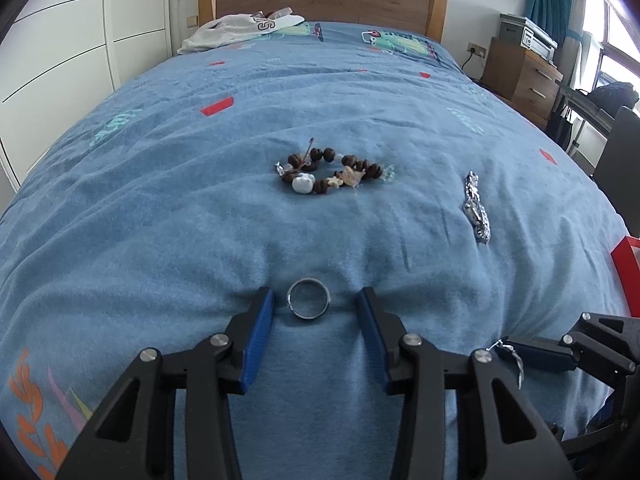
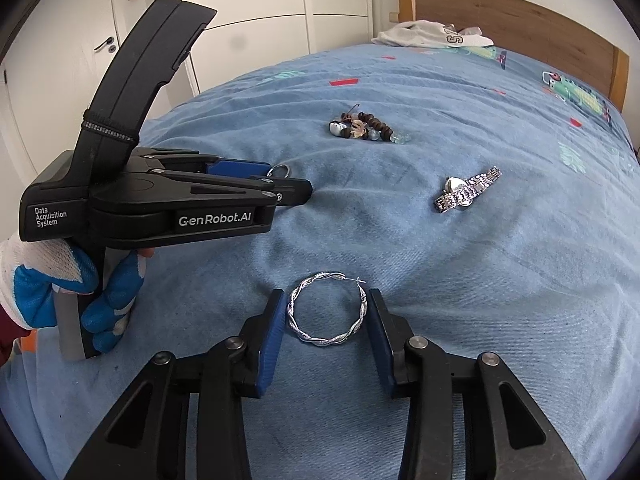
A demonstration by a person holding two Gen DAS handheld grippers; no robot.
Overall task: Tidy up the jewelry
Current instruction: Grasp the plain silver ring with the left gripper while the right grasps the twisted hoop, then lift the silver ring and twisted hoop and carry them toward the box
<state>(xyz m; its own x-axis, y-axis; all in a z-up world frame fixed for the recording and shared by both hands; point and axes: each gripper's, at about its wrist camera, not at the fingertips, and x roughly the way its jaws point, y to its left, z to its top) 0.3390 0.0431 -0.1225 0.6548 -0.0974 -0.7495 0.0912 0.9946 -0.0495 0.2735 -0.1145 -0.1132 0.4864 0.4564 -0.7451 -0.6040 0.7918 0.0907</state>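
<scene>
Nothing had been put away yet; the ring [image 1: 308, 297] lay between the spread left claw [image 1: 316, 300], untouched; the hoop earring [image 2: 326, 309] was squeezed by the right claw [image 2: 327, 308]; bead bracelet [image 1: 329, 170] and watch [image 1: 476, 208] waited on the bed [image 1: 160, 200].

Soft, even daylight fills both views, coming from the window [image 1: 612, 52] at the far right, which glares white. Shadows on the blue bedspread [image 1: 160, 208] are faint. Focus is sharp throughout, though fisheye distortion bends the edges and darkens the corners.
</scene>
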